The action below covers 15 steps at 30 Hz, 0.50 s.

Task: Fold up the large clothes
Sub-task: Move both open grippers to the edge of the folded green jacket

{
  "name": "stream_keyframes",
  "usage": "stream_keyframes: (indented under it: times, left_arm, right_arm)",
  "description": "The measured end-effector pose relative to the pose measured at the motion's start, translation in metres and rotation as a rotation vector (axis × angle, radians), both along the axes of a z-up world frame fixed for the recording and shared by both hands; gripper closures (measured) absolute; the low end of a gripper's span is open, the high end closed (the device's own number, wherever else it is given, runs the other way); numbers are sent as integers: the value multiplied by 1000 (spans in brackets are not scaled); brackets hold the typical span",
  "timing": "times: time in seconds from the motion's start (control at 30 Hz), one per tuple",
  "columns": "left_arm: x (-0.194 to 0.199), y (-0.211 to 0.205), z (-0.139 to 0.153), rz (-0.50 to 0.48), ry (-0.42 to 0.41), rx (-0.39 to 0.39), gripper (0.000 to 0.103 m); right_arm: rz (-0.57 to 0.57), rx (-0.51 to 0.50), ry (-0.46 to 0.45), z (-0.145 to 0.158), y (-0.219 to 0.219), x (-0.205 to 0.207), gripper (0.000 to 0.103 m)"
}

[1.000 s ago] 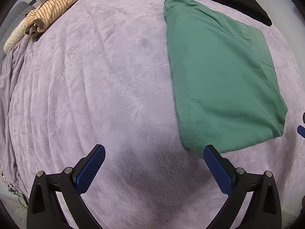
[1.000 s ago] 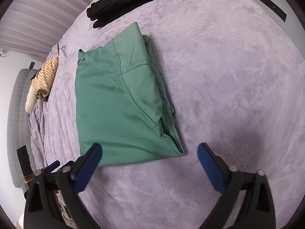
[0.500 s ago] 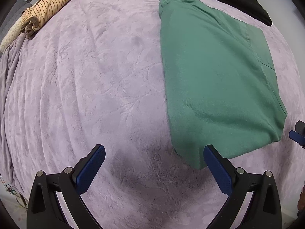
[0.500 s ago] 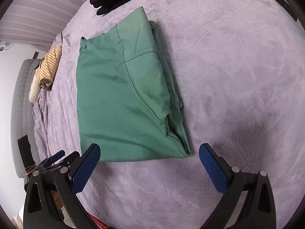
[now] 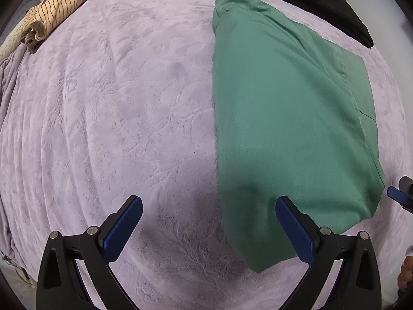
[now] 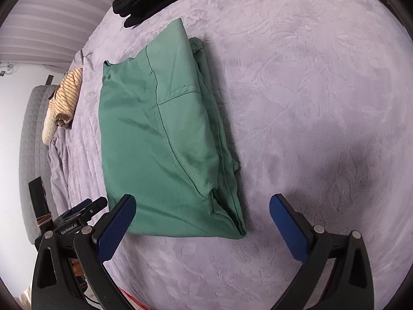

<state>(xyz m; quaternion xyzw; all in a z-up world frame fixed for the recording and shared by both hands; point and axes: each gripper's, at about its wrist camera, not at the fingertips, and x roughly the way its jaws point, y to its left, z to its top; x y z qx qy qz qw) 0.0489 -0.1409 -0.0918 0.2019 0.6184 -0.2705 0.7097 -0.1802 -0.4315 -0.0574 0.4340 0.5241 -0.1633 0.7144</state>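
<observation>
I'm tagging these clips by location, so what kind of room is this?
Most likely a bedroom. The clothes lie on a wide lilac plush blanket spread like bedding, a grey quilted headboard stands at one end, and a folded green garment and a striped top rest on it.

Left gripper (image 5: 209,222) jaws wide apart above lilac bedspread (image 5: 116,116); right jaw overlaps near corner of folded green garment (image 5: 284,116). Striped cloth (image 5: 56,18) well apart, far-left of garment.
</observation>
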Motion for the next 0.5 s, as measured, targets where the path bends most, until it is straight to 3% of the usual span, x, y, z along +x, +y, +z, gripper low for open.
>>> stream_keyframes:
  times: [0.3, 0.5]
  left_arm:
    - [8, -9, -12, -3, 27, -14, 0]
    - [30, -12, -16, 11, 137, -145, 0]
  right_arm:
    - [-2, -5, 15, -7, -16, 9, 0]
    - [-1, 24, -22, -8, -26, 13, 0]
